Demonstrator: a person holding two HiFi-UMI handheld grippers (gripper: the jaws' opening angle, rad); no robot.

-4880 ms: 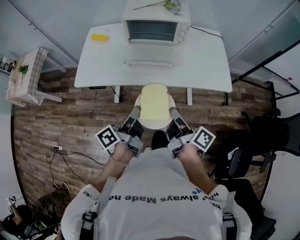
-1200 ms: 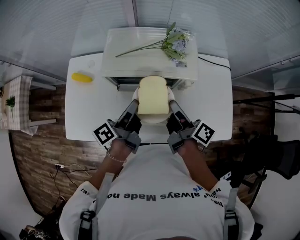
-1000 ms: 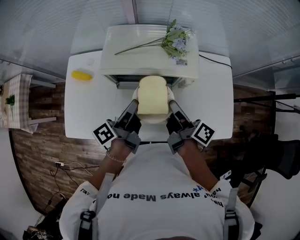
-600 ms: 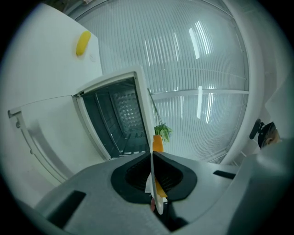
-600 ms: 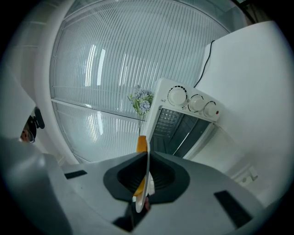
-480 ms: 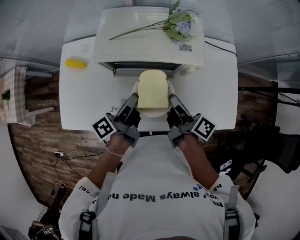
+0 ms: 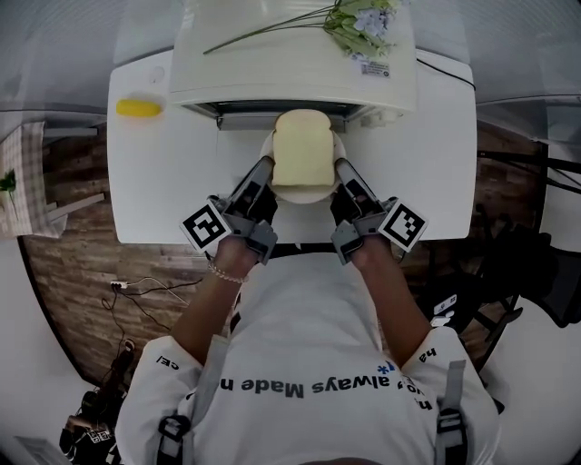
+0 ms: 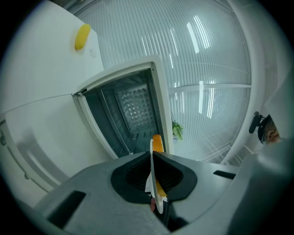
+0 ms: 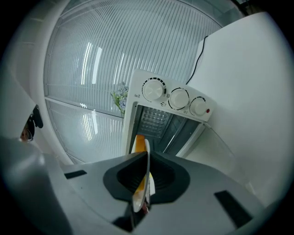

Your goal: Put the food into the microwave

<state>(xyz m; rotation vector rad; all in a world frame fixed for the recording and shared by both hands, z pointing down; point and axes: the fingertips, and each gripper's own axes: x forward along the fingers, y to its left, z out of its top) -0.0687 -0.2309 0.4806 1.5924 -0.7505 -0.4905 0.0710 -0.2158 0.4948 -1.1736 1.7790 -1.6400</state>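
now l gripper [image 7: 264, 166], r gripper [image 7: 342, 167] pinch plate [image 7: 305, 196] w/ toast [image 7: 302, 150] by microwave [image 7: 290, 56]

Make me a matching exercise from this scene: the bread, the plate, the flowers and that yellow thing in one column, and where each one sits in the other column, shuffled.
Things
1. bread slice
2. plate
3. flower sprig
4. yellow object

Places
A. on top of the microwave
B. lying on the table, left of the microwave
C. rim clamped by the left gripper and right gripper
D. resting on the plate

Pairs: 1-D, 2-C, 3-A, 4-B
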